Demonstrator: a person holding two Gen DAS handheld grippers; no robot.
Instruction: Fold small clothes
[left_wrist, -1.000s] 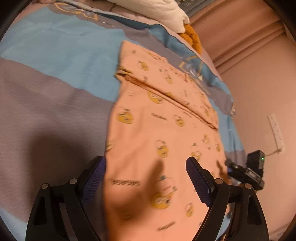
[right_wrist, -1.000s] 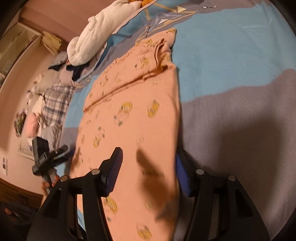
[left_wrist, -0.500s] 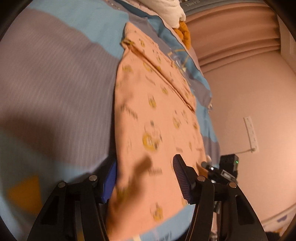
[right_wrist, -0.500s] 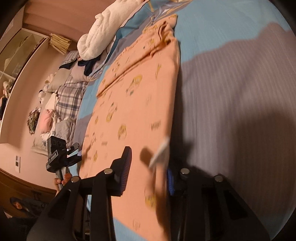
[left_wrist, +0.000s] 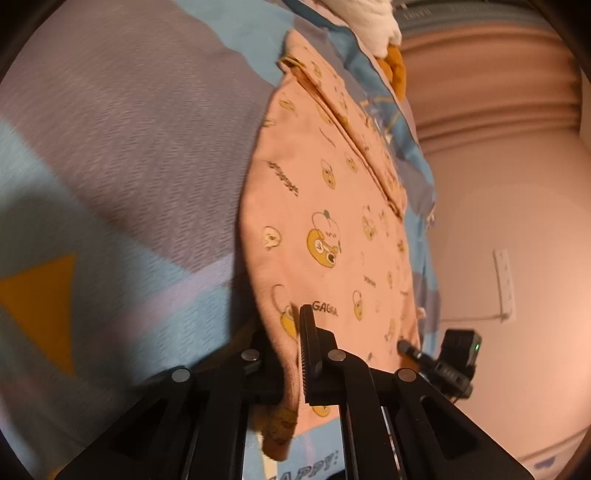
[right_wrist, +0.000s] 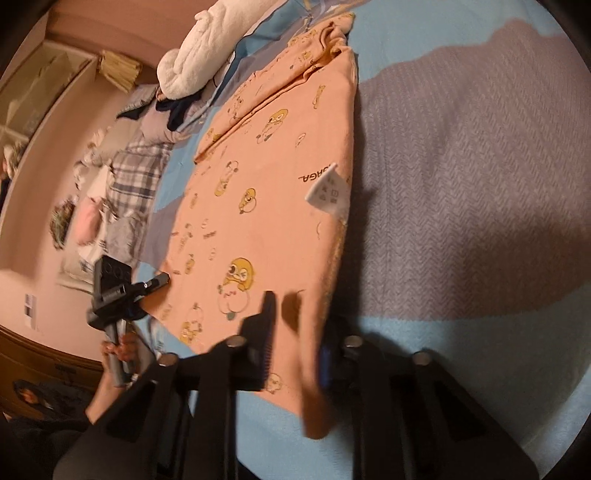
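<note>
A small peach garment (left_wrist: 325, 192) printed with yellow cartoon faces lies flat on the bedspread (left_wrist: 129, 129); it also shows in the right wrist view (right_wrist: 273, 177). My left gripper (left_wrist: 286, 354) is shut on the garment's near left corner, cloth pinched between the jaws. My right gripper (right_wrist: 295, 343) straddles the near right corner with the hem between its narrowly parted jaws, which look shut on the cloth. A white care label (right_wrist: 328, 192) sticks up from the right side seam. Each gripper shows in the other's view (left_wrist: 443, 362) (right_wrist: 118, 284).
The bedspread is grey and light blue with a yellow triangle (left_wrist: 40, 302). A white rolled blanket (right_wrist: 199, 48) and dark and plaid clothes (right_wrist: 136, 177) lie at the bed's far end. A pink wall with a socket strip (left_wrist: 504, 284) is on the right.
Both grippers dropped to the garment's near hem and closed on its two corners. The care label has flipped up into view on the right edge.
</note>
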